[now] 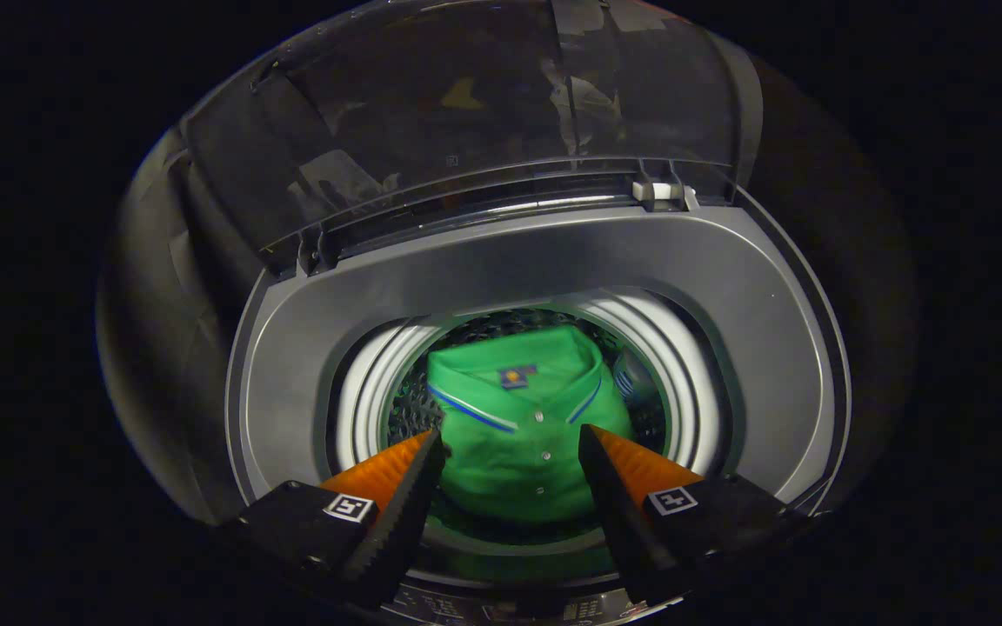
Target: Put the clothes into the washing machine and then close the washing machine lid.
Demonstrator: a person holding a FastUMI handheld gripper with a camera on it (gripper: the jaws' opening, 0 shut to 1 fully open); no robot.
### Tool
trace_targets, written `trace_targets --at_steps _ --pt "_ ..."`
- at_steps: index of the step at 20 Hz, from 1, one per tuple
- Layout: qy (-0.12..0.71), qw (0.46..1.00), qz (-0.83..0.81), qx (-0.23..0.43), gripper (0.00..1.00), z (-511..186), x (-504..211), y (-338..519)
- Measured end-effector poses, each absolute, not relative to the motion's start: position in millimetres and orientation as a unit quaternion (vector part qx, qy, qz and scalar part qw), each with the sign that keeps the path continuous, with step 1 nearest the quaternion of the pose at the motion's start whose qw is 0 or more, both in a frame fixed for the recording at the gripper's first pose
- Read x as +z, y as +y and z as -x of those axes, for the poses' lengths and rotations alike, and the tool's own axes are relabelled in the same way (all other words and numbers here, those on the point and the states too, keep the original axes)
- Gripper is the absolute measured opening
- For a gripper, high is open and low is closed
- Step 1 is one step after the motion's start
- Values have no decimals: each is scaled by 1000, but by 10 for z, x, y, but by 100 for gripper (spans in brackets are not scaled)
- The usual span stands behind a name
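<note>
The gripper (pixel 511 448) is held above the washing machine (pixel 292 365), with its fingers (pixel 401 487) spread apart and nothing pinched between them. The green shirt (pixel 518 435) is seen lying folded inside the drum (pixel 418 409), beyond the fingertips and not touched by them. Open room is left all around the grey top rim. The transparent lid (pixel 484 113) is raised at the far edge.

I'm seeing a dark room: everything around the machine is sitting in near-black shadow, no wall or floor detail resolving. Light is coming from above, glaring in white bands inside the opening and throwing faint reflections on the raised glass panel behind it.
</note>
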State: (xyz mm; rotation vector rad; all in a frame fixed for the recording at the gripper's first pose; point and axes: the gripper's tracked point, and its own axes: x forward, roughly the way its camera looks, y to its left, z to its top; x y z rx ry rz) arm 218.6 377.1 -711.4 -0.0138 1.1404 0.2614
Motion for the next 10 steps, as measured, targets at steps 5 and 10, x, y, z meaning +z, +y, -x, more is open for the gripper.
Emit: trace_targets --at_steps 5,10 --pt "522 843 0 129 99 -2168 -6912 3785" --pt "398 901 -33 171 98 -2286 -6036 3962"
